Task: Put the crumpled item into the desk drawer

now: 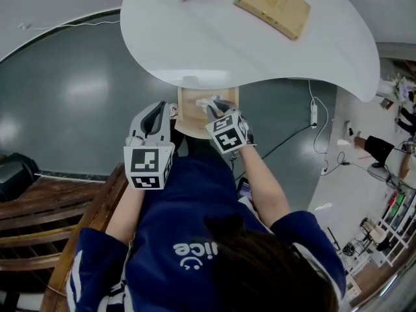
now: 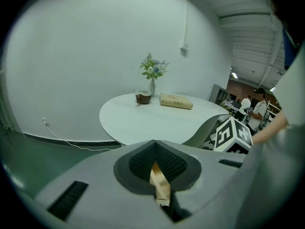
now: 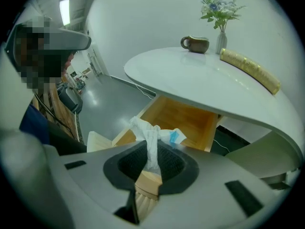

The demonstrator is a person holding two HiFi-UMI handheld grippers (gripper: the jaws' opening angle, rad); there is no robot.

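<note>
drawer (image 3: 188, 120) back hidden under counter (image 1: 214, 38); 1 crumpled item (image 3: 148, 136) pinched over it in right gripper (image 3: 150, 162) jaws. left gripper (image 2: 155, 151) jaws pressed together, nothing btwn. 1 book (image 1: 273, 6), 1 mug (image 3: 196, 43), 1 vase (image 3: 220, 42).

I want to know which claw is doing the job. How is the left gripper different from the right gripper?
The right gripper pinches the crumpled white item; the left gripper has its fingers shut on nothing. The right gripper reaches over the open drawer; the left gripper sits just left of the drawer in the head view. Both are the same grey shape.
</note>
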